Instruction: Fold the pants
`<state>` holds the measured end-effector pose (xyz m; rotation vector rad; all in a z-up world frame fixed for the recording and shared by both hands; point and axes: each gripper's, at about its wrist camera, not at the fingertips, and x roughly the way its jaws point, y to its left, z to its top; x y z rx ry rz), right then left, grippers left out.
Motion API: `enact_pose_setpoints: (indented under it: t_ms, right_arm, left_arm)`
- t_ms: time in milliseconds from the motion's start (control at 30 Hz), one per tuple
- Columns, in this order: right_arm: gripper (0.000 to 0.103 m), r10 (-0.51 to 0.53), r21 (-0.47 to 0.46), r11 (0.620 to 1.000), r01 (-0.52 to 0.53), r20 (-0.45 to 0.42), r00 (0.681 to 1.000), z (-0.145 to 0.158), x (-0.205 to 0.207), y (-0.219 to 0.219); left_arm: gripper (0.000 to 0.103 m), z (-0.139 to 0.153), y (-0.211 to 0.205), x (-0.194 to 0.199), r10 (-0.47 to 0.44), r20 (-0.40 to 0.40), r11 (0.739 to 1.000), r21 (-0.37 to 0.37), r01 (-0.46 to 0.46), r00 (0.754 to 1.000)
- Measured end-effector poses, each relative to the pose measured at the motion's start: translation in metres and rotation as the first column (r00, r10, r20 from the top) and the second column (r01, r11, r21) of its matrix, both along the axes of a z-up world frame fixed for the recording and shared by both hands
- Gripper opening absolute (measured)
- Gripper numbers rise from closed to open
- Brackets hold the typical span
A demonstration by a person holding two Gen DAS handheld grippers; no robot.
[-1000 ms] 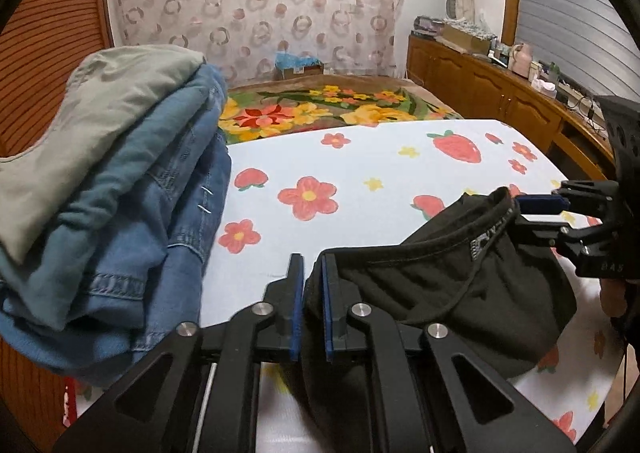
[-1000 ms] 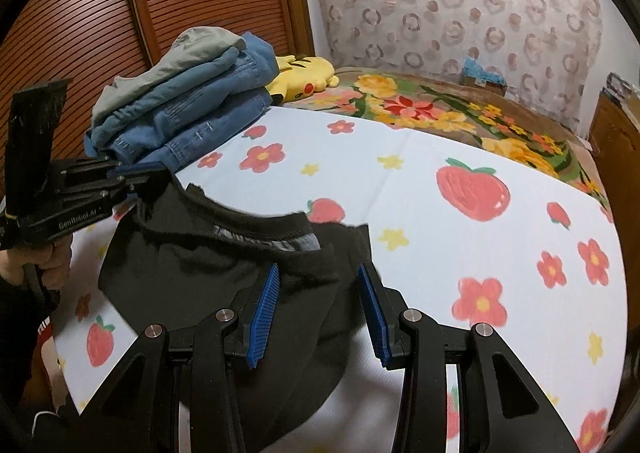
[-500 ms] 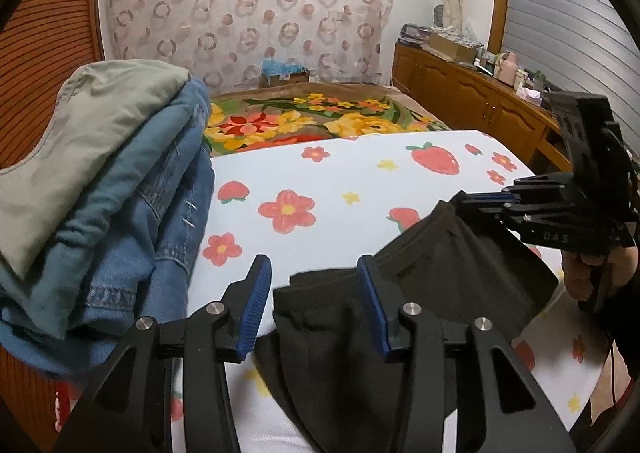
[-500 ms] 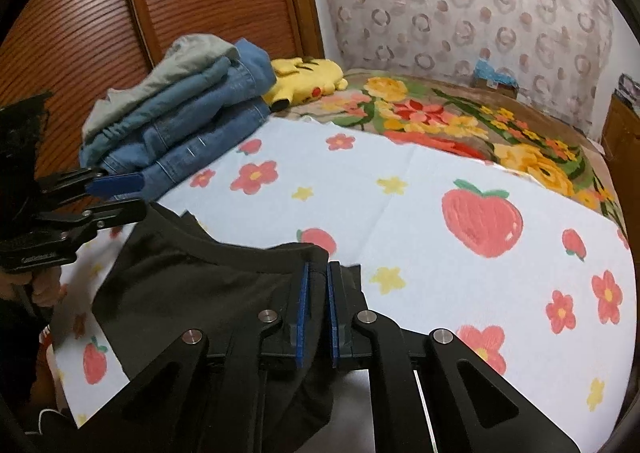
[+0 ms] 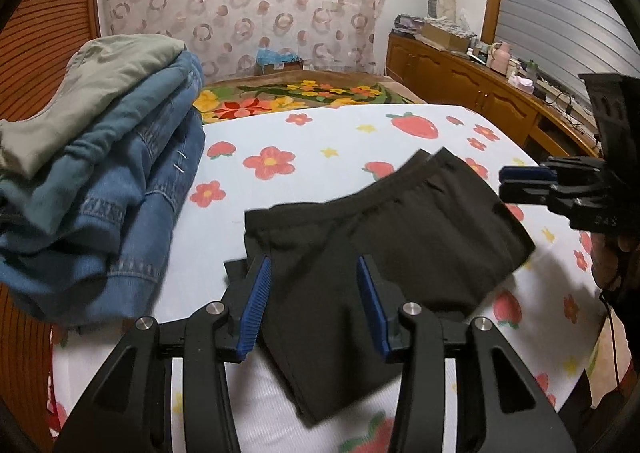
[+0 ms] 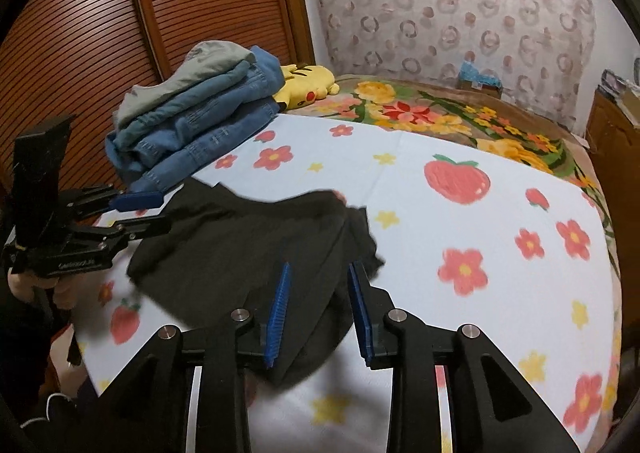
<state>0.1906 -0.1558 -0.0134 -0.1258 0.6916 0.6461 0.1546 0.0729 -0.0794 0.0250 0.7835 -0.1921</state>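
**Left wrist view: both grippers released, black pants down on the bed**

Left wrist view: left gripper point(image 5: 312, 303) spread wide, nothing held, black pants point(image 5: 384, 237) lying folded on the strawberry sheet point(image 5: 340, 133). Folded stack of jeans point(image 5: 120, 189) crowds the left side.

Right wrist view: right gripper point(image 6: 318, 311) also released over the pants point(image 6: 256, 249). Looks like a fold just landed; next likely calls for re-gripping an edge. Plenty of open sheet point(image 6: 500, 213) to the right.

Home bedroom: bed w/ strawberry-print sheet point(image 6: 460, 237), floral blanket point(image 6: 440, 113), folded clothes stack point(image 6: 200, 125), yellow plush point(image 6: 308, 83), louvred wardrobe doors point(image 6: 200, 5), wood dresser point(image 5: 472, 89).
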Motion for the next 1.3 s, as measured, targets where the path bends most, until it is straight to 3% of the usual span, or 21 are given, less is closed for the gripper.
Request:
enact_pose_setpoints:
  t_ms: [433,933,967,1067,1300]
  right_arm:
    - [0.037,-0.017,-0.007,1.0,0.017,-0.009,1.0,-0.009,-0.046,-0.007]
    - [0.038,0.004,-0.092,0.996,-0.004,0.007,1.0,-0.018,-0.046,0.006]
    - [0.035,0.009,-0.095,0.995,-0.008,0.013,1.0,-0.018,-0.046,0.007]
    - [0.011,0.036,-0.093,0.995,-0.034,0.025,0.999,-0.016,-0.049,0.008]
    - [0.005,0.009,-0.104,0.995,-0.003,0.055,0.998,-0.003,-0.051,-0.013]
  left_arm:
    - [0.046,-0.008,-0.008,-0.028,0.005,-0.004,1.0,0.016,-0.005,1.0]
    - [0.046,-0.033,-0.001,-0.025,0.035,-0.055,0.999,0.044,-0.032,0.998]
    - [0.046,-0.033,-0.001,-0.025,0.034,-0.055,0.999,0.042,-0.032,0.998]
    - [0.046,-0.034,0.001,-0.025,0.034,-0.051,0.999,0.037,-0.032,0.998]
    - [0.046,-0.035,0.004,-0.024,0.025,-0.051,1.0,0.016,-0.024,0.998]
